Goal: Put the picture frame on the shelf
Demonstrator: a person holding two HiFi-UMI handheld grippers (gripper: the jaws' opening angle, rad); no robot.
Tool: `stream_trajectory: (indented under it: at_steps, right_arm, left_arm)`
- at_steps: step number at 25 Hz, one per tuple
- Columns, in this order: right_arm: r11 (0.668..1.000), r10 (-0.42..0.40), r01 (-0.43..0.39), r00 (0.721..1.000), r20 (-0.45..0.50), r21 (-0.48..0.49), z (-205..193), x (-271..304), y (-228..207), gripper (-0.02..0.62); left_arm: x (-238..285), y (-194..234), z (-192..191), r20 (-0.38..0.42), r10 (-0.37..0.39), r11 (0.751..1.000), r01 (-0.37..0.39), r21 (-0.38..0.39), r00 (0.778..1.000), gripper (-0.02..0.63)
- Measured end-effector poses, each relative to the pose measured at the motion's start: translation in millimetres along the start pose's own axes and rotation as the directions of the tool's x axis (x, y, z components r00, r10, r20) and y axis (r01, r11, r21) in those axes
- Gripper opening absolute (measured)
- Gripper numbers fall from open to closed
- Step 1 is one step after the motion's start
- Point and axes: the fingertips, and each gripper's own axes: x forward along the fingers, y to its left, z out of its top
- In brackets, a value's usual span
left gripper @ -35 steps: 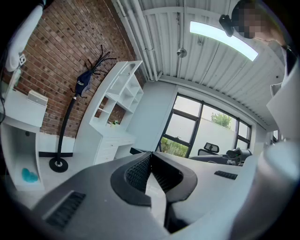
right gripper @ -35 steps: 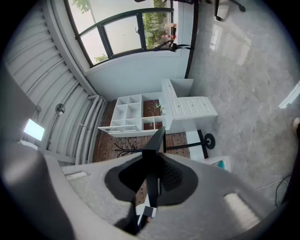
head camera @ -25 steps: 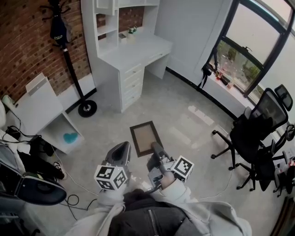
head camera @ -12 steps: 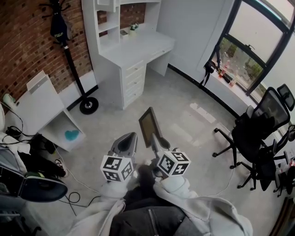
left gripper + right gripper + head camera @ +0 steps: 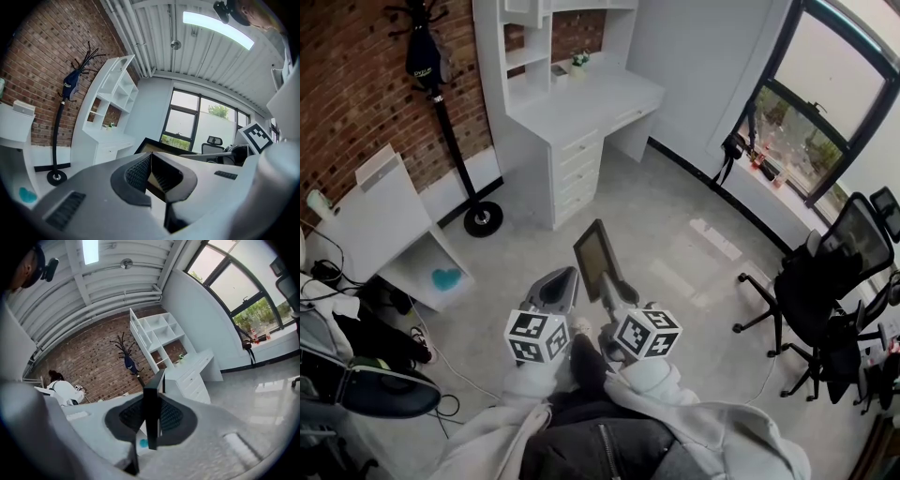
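A dark picture frame (image 5: 597,257) with a tan inside stands tilted up above the floor, in front of me. My right gripper (image 5: 608,282) is shut on its lower edge. In the right gripper view the frame (image 5: 152,405) shows edge-on, pinched between both pads. My left gripper (image 5: 566,278) hangs just left of the frame, shut, with nothing in it. In the left gripper view its pads (image 5: 139,171) meet at the tips, and the frame (image 5: 161,148) shows behind them. The white shelf unit (image 5: 527,42) rises over a white desk (image 5: 581,98) at the far wall.
A black coat stand (image 5: 448,122) is left of the desk by the brick wall. A white cabinet (image 5: 382,223) lies tipped at the left, with bags and cables (image 5: 366,347) near it. A black office chair (image 5: 825,291) stands at the right under the window (image 5: 825,89).
The frame lay flat on the floor a second ago with the right gripper at its edge. Now it is lifted and tilted upright in that gripper. Both grippers have risen.
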Motion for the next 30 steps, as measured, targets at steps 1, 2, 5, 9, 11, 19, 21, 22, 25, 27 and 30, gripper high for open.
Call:
stream_trajectory:
  at_steps: [1, 2, 5, 9, 11, 19, 21, 22, 25, 27, 30]
  right_arm:
    - [1.0, -0.004, 0.004, 1.0, 0.007, 0.0, 3.5, 5.3, -1.9, 0.043]
    - [1.0, -0.006, 0.006, 1.0, 0.011, -0.003, 7.0, 11.3, -4.2, 0.043]
    - [1.0, -0.005, 0.005, 1.0, 0.005, 0.002, 15.8, 28.8, -14.6, 0.043]
    - [1.0, -0.009, 0.009, 1.0, 0.0, 0.019, 28.7, 53.0, -32.5, 0.043]
    - [1.0, -0.009, 0.009, 1.0, -0.004, 0.017, 36.8, 67.1, -40.8, 0.043]
    - [0.999, 0.002, -0.002, 1.0, 0.013, 0.035, 63.9, 112.5, -69.7, 0.043]
    - [0.999, 0.002, -0.002, 1.0, 0.01, 0.033, 66.8, 124.0, -74.7, 0.043]
    - [0.999, 0.004, -0.004, 1.0, 0.007, 0.033, 67.9, 129.5, -76.8, 0.043]
    - [1.0, 0.012, -0.012, 1.0, 0.005, 0.025, 71.8, 143.5, -82.4, 0.043]
    - [1.0, 0.016, -0.016, 1.0, 0.003, 0.018, 76.4, 154.4, -86.3, 0.043]
    - [1.0, 0.016, -0.016, 1.0, -0.001, 0.012, 84.2, 172.1, -92.1, 0.043]
  left_arm:
    - [4.7, 4.3, 2.1, -0.001, 0.0, 1.0, 0.0, -0.001, 1.0, 0.006]
    - [10.0, 8.7, 4.8, 0.0, 0.0, 1.0, 0.0, -0.002, 1.0, 0.006]
    - [30.4, 20.4, 11.6, 0.003, -0.001, 1.0, 0.001, -0.005, 1.0, 0.006]
    - [65.0, 32.5, 18.1, -0.004, -0.012, 1.0, 0.012, -0.013, 1.0, 0.006]
    - [82.4, 37.7, 23.2, -0.006, -0.018, 1.0, 0.018, -0.015, 1.0, 0.006]
    - [135.5, 56.7, 34.0, -0.02, -0.022, 1.0, 0.021, -0.011, 1.0, 0.006]
    - [145.3, 64.8, 35.8, -0.025, -0.015, 1.0, 0.014, -0.009, 1.0, 0.006]
    - [149.6, 69.1, 36.1, -0.028, -0.009, 1.0, 0.009, -0.01, 1.0, 0.005]
    - [161.3, 79.3, 36.5, -0.032, 0.003, 1.0, -0.004, -0.01, 0.999, 0.006]
    - [170.3, 86.5, 39.8, -0.03, 0.01, 1.0, -0.011, -0.009, 1.0, 0.005]
    - [183.2, 99.1, 46.8, -0.027, 0.022, 1.0, -0.023, -0.008, 0.999, 0.006]
